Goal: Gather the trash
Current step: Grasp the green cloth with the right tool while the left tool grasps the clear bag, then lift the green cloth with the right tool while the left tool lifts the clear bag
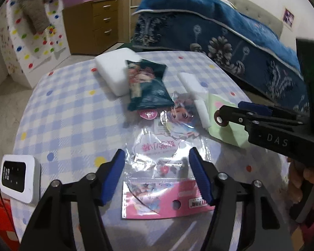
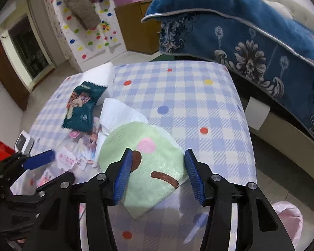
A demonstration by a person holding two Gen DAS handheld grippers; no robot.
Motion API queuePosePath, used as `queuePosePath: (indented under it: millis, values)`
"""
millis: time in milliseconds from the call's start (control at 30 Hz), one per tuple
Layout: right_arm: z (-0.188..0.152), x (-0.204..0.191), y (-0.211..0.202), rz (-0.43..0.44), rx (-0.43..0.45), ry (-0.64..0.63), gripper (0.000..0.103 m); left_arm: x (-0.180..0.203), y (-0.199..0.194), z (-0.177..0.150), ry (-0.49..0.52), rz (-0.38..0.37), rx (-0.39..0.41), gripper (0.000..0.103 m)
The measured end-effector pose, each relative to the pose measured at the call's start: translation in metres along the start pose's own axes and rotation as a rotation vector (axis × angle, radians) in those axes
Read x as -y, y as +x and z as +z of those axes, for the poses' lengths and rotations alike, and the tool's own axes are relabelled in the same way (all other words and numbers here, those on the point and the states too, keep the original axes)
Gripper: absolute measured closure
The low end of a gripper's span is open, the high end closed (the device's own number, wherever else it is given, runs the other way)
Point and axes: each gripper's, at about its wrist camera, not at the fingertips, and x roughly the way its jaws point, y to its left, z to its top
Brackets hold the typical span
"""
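A clear plastic packet with a pink header and cartoon print lies flat on the checked tablecloth. My left gripper stands open over it, a blue pad on each side and neither pressing. A pale green face mask with a pink dot and brown marks rests on white tissue. My right gripper is open astride the mask. Farther back are a dark green snack wrapper and white foam pieces. The right gripper enters the left wrist view from the right.
A white device with a dark screen sits at the table's near left. A bed under a blue blanket runs along the right side. A pink bag shows below the table's right edge. Wooden drawers stand behind.
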Motion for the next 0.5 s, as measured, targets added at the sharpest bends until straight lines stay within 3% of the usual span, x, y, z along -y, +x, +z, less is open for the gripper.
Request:
queuePosePath:
  millis: [133, 200, 267, 500]
  values:
    - [-0.019, -0.01, -0.014, 0.013, -0.003, -0.013, 0.06, 0.012, -0.008, -0.011, 0.044, 0.023, 0.006, 0.071]
    - [-0.033, -0.013, -0.024, 0.02, -0.003, -0.001, 0.061, 0.013, -0.015, -0.019, 0.051, 0.022, 0.01, 0.093]
    - [-0.049, -0.017, -0.036, 0.001, 0.0, 0.009, 0.061, 0.013, -0.025, -0.032, 0.061, 0.019, 0.015, 0.101]
    - [-0.108, -0.018, -0.081, -0.061, -0.008, 0.071, 0.06, 0.002, -0.061, -0.077, 0.058, 0.059, 0.014, 0.103]
